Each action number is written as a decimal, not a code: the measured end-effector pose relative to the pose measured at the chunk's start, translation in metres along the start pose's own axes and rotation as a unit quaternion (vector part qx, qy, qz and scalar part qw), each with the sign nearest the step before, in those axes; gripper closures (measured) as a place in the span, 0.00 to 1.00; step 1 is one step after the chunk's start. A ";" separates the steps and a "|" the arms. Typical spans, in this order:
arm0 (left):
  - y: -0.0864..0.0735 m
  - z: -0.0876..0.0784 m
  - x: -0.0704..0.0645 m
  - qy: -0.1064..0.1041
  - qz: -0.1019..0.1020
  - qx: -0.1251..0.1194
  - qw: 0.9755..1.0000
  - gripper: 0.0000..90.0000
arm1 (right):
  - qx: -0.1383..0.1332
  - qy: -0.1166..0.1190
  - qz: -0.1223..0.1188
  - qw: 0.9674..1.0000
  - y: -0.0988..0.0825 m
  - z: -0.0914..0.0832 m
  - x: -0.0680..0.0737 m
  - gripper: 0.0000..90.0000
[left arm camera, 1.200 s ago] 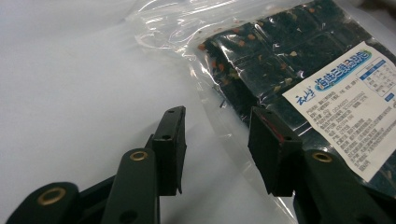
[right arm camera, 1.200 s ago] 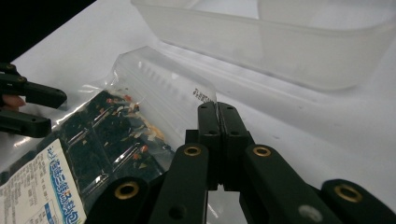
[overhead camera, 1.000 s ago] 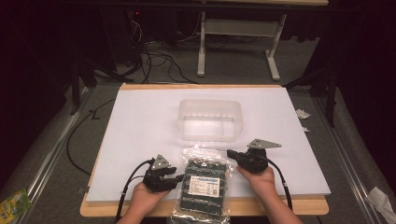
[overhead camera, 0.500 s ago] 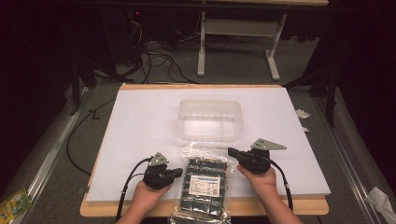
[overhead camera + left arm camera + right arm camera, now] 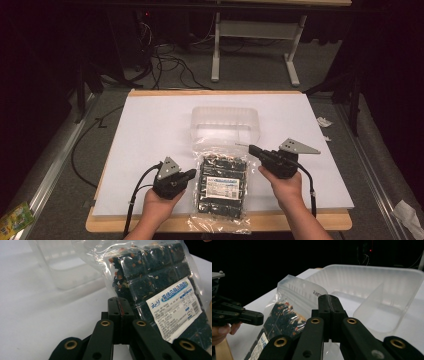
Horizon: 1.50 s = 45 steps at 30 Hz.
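On white tabletop (image 5: 150, 125) amid dark room; both grippers' jaws clenched on clear packet (image 5: 220, 187).

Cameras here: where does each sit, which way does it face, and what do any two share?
High view: above the near table edge, facing forward and down on the bag and tub; both forearms and claws show.
Left gripper view: on the left claw, facing along its shut jaws at the bag's edge.
Right gripper view: on the right claw, facing the tub; the left claw and fingers show at left.
Shared: all three show bag and tub.
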State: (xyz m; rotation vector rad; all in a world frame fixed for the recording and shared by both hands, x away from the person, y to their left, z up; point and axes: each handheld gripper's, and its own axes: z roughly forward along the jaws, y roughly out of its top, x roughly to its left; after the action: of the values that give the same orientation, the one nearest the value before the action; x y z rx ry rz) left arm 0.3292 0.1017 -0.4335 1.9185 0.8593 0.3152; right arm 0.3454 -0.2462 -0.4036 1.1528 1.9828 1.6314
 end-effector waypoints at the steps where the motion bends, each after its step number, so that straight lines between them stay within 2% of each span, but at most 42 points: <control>1: 0.002 -0.001 0.000 0.002 -0.001 -0.007 1.000 1.00 | -0.005 0.000 0.000 1.000 0.004 0.000 0.000 1.00; 8: 0.025 -0.007 0.003 0.018 0.006 -0.046 0.999 1.00 | -0.031 -0.007 -0.013 0.999 0.032 -0.003 0.005 1.00; 17: 0.058 -0.007 0.003 0.038 0.027 -0.076 0.996 1.00 | -0.073 -0.024 -0.026 0.997 0.069 -0.006 0.007 1.00; 19: 0.061 -0.007 0.003 0.039 0.029 -0.079 0.996 1.00 | -0.081 -0.029 -0.035 0.996 0.075 -0.006 0.008 1.00; 21: 0.067 -0.006 0.004 0.047 0.040 -0.084 0.995 1.00 | -0.087 -0.029 -0.038 0.995 0.080 -0.007 0.008 1.00; 24: 0.071 -0.006 0.006 0.050 0.039 -0.092 0.994 1.00 | -0.093 -0.031 -0.041 0.994 0.083 -0.006 0.007 1.00; 25: 0.074 -0.005 0.008 0.054 0.043 -0.098 0.993 1.00 | -0.099 -0.031 -0.042 0.994 0.086 -0.006 0.007 1.00; 30: 0.075 0.000 0.010 0.063 0.058 -0.098 0.991 1.00 | -0.106 -0.035 -0.047 0.993 0.088 -0.004 0.006 1.00; 33: 0.062 0.007 0.009 0.072 0.060 -0.093 0.991 1.00 | -0.101 -0.036 -0.051 0.993 0.082 0.000 0.006 1.00; 37: 0.051 0.007 0.011 0.075 0.047 -0.104 0.991 1.00 | -0.097 -0.035 -0.056 0.993 0.074 0.003 0.010 1.00; 41: 0.045 0.005 0.010 0.074 0.049 -0.109 0.990 1.00 | -0.092 -0.035 -0.064 0.993 0.069 0.001 0.013 1.00; 45: 0.031 0.002 0.006 0.071 0.047 -0.122 0.989 1.00 | -0.088 -0.033 -0.066 0.993 0.060 -0.002 0.017 1.00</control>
State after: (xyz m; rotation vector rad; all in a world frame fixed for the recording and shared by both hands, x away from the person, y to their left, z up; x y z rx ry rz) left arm 0.3482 0.0965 -0.4086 1.7262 0.7843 0.5935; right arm 0.3559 -0.2335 -0.3436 0.9761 1.7940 1.6398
